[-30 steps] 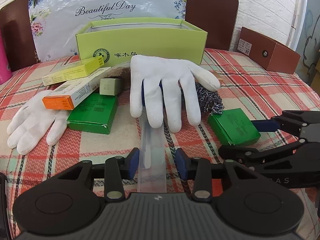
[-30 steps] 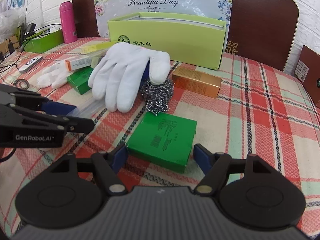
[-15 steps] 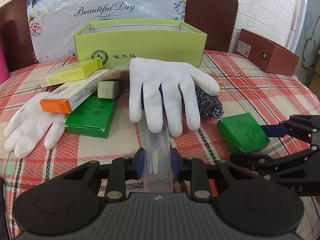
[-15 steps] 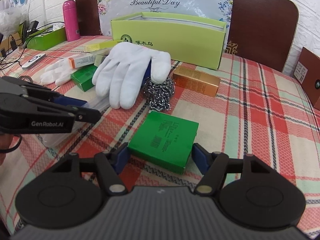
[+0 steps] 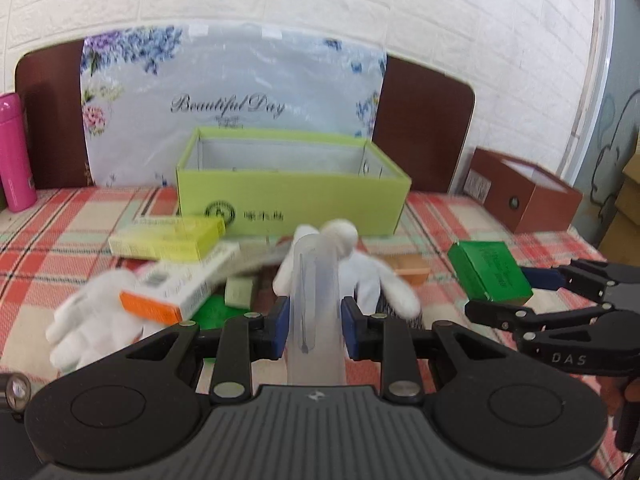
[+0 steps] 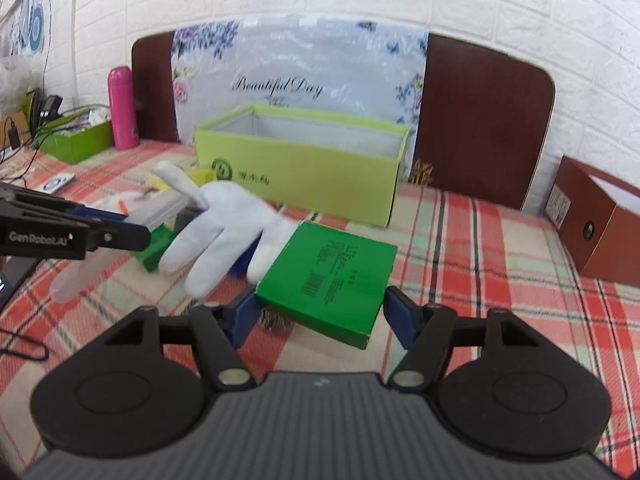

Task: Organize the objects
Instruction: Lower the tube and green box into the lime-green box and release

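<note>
1. Gripping the clear plastic tube between its blue pads, your left gripper is closed on the tube's sides. The tube's long axis runs away from the camera, far end tilted up toward the lime-green box.
2. Note that the right gripper clamps the green box by two opposite edges and holds it off the plaid tablecloth. The printed face is turned up, and the box tilts, its near corner lowest.
3. Locate the white glove just left of the green box; one finger lies over the tube's far end.
4. Treat these items as uncertain:
   - The left wrist view is motion-blurred; the orange-ended carton and the second glove show no legible print.
   - The tube's near end is cut off behind the gripper body.
   - The dark object under the glove is mostly hidden.
5. Read the following markings:
   - "Beautiful Day" on the floral bag.
   - "GenRobot.AI" on the left gripper's finger in the right wrist view.
   - A barcode and small print on the green box, too small to read.
   - A round logo and characters on the lime-green box, illegible.
</note>
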